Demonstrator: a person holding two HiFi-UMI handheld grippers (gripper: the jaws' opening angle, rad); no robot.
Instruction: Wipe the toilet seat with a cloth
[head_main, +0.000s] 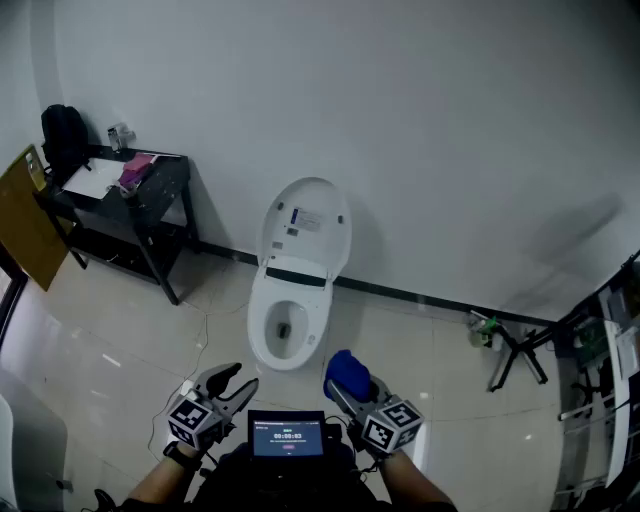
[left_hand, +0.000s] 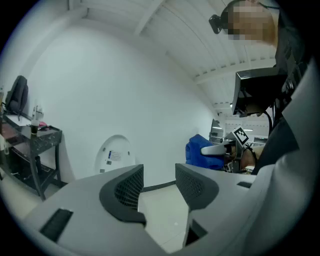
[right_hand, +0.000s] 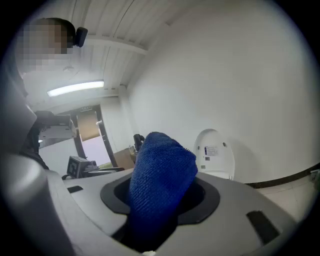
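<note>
Two handheld grippers sit low: the left gripper (left_hand: 159, 187) has its jaws apart around nothing, and the right gripper (head_main: 338, 388) clamps a folded blue terry cloth (right_hand: 160, 175). The white oval toilet seat (head_main: 258, 330) lies just ahead, touching neither.

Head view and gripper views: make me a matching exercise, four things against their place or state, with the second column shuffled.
Things:
1. cloth
2. left gripper
3. toilet lid
4. bag

Places or states:
a. raised against the wall
b. open, nothing between the jaws
c. on the black table
d. clamped in the right gripper

Pairs: 1-d, 2-b, 3-a, 4-c.
</note>
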